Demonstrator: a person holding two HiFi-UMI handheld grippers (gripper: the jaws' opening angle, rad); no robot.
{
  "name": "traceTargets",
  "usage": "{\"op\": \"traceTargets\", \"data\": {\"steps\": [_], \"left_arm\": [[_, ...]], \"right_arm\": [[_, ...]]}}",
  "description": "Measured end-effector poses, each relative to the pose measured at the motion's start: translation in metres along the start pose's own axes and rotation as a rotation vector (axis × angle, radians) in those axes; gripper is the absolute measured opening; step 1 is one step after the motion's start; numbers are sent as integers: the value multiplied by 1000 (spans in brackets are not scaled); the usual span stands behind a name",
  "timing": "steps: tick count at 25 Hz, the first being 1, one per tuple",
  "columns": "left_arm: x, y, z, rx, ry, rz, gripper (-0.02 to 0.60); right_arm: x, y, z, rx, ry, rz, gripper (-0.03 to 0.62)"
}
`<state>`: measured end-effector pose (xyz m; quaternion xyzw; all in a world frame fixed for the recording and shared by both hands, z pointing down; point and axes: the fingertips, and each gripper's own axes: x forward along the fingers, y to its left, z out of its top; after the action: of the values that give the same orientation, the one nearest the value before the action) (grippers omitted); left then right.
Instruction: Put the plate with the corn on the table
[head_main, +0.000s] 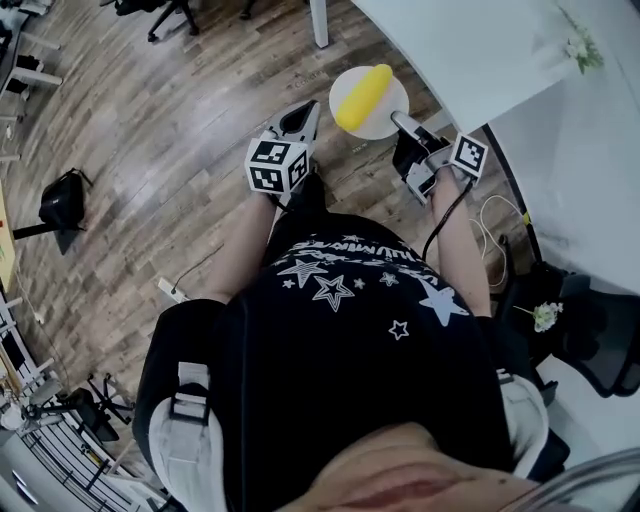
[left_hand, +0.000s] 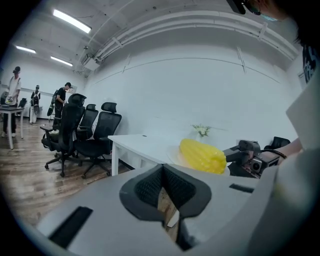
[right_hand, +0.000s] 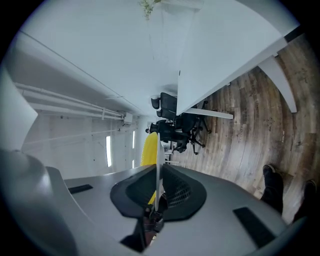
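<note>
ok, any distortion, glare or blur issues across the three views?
Head view: floorboards bow at the edges, the white table is nearly blown out. Left gripper view: fisheye with dark corners, corn sharp. Right gripper view: same fisheye, scene rolled sideways, plate seen edge-on in the right tool.

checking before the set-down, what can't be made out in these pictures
Right gripper view: round white plate is edge-on in the right gripper's jaws, so its face is unseen and most of the yellow corn cob is hidden behind it.
Left gripper view: the corn covers most of the plate.
Head view: white table is cut off by the top and right edges; the flower sprig on it is too small to identify.
</note>
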<state>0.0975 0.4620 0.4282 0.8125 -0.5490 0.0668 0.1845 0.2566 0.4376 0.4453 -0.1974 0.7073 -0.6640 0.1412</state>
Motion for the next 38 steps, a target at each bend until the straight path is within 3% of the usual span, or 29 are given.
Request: {"op": "traceTargets", "data": {"steps": [6, 10, 24, 38], "left_arm": [[50, 48, 14, -4, 17, -25, 5], [83, 87, 42, 7, 12, -36, 5], [150, 202, 97, 29, 14, -97, 5], [199, 258, 107, 4, 41, -103, 5]], "right_arm": [[46, -7, 43, -9, -39, 17, 29], [86, -2, 77, -16, -67, 21, 29], [205, 3, 149, 0, -184, 33, 28], [262, -6, 203, -9, -215, 16, 29]]}}
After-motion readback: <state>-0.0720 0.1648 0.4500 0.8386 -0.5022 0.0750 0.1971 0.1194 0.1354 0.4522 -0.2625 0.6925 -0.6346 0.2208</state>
